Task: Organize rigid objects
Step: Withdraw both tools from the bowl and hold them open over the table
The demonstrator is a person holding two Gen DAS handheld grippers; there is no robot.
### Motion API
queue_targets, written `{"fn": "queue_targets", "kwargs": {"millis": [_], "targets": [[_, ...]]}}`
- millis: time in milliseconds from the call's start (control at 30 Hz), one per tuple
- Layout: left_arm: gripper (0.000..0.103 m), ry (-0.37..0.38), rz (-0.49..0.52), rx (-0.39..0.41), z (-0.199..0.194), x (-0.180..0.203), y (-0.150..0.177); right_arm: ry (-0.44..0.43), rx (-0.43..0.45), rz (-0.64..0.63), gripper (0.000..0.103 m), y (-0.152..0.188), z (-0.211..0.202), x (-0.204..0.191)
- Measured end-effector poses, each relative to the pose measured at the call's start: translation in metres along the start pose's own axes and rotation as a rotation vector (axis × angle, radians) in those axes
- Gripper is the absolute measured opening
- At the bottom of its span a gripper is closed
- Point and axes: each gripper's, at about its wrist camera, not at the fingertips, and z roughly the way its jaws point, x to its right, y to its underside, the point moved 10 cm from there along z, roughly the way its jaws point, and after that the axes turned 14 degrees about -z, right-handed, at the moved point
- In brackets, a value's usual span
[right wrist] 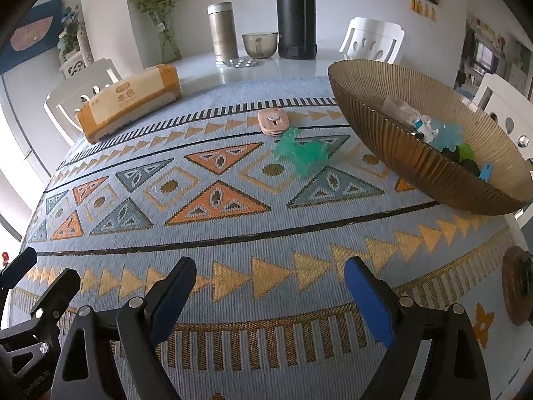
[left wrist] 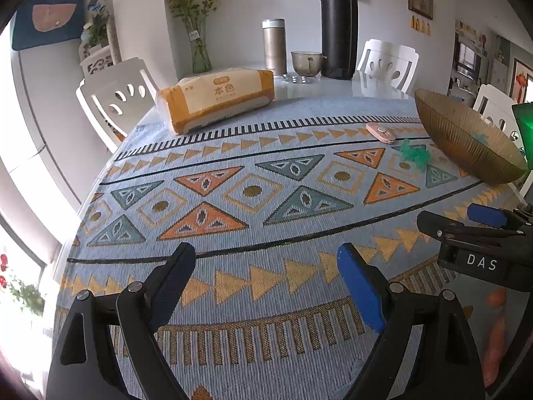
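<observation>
Two grippers hang over a table spread with a patterned cloth [right wrist: 233, 233], and both stand wide apart with nothing between their blue pads. The left gripper [left wrist: 266, 276] points down at a bare stretch of the cloth; the right gripper [right wrist: 269, 286] does the same just beside it, and each shows at the edge of the other's view.

Ahead of them, toward the far right of the cloth, sits a ribbed amber bowl [right wrist: 399, 140] — tilted in the fisheye, though it rests on the cloth. Inside it lies a small heap of toys [right wrist: 443, 136]: pale blue, white, green and dark pieces, too jumbled to tell apart.

Two things lie loose on the cloth just left of the bowl. A translucent green toy [right wrist: 299, 153] with thin limbs lies nearest the bowl's wall, close to it but not touching. Just behind it, near the striped border, lies a flat pink object [right wrist: 273, 120] with rounded corners; the two are nearly touching in the right wrist view.

Farther back a yellow tissue pack [left wrist: 216, 103] rests at the cloth's far edge. On the bare white tabletop beyond stand a beige flask [left wrist: 273, 45], a smoky glass cup [left wrist: 306, 61] and a tall black thermos [left wrist: 339, 26].
</observation>
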Motion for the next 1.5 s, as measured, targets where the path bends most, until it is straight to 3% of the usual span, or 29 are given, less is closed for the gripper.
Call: {"fn": "queue_targets", "kwargs": {"millis": [1167,1267,1400,1500], "targets": [[0.086,-0.005,0.008,0.004,-0.001,0.000,0.001,-0.040,-0.010,0.080,0.092,0.004,0.001,0.009],[0.086,-0.003,0.013,0.007,-0.002,0.001,0.001,-0.077,0.030,0.163,0.092,0.003,-0.006,0.024],[0.086,0.010,0.037,-0.007,-0.001,0.007,0.002,-0.136,0.098,0.417,0.092,0.013,-0.013,0.069],[0.086,0.125,0.065,-0.093,0.001,0.024,-0.003,-0.129,0.135,0.492,0.092,0.018,-0.019,0.086]]}}
